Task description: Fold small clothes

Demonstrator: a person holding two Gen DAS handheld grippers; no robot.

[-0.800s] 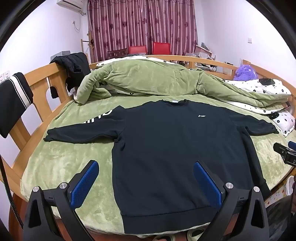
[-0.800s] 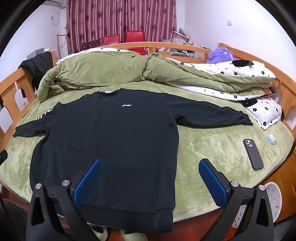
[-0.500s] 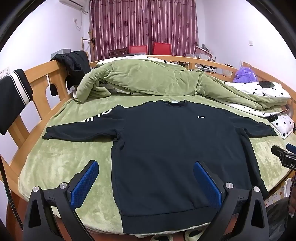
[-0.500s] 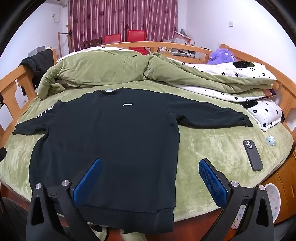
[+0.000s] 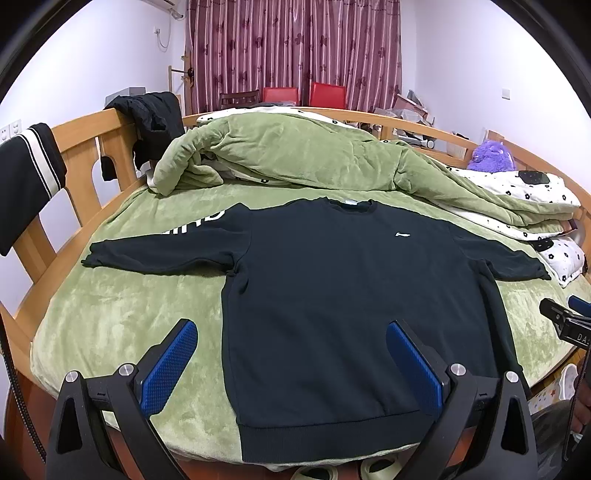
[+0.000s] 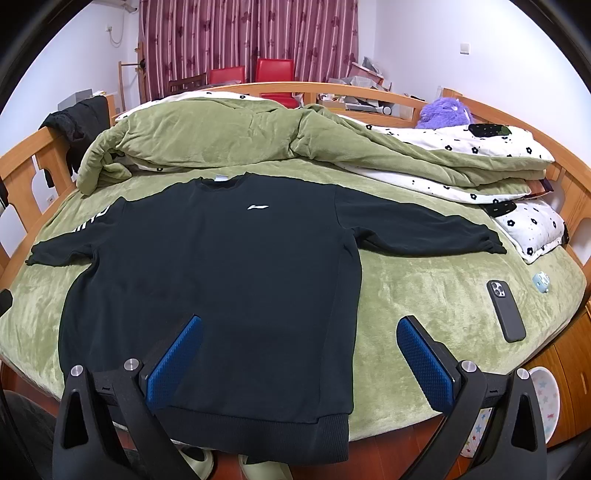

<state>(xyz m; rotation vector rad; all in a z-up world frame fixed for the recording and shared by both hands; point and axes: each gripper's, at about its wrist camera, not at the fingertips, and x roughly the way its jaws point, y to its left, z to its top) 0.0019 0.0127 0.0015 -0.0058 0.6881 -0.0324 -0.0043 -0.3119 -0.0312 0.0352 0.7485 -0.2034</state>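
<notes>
We list: black sweatshirt (image 6: 229,280) flat on green bed (image 6: 424,295), sleeves out; dark phone (image 6: 505,311) beside it; left hand-held gripper (image 5: 291,350) and right hand-held gripper (image 6: 301,343) both spread, empty

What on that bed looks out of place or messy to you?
A dark phone and a small pale-blue object lie loose on the green cover, right of the flat black sweatshirt. Behind it, the green quilt is bunched up.

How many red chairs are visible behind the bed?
2: one red chair left, another right, side by side before the curtain. Others may be hidden.
</notes>
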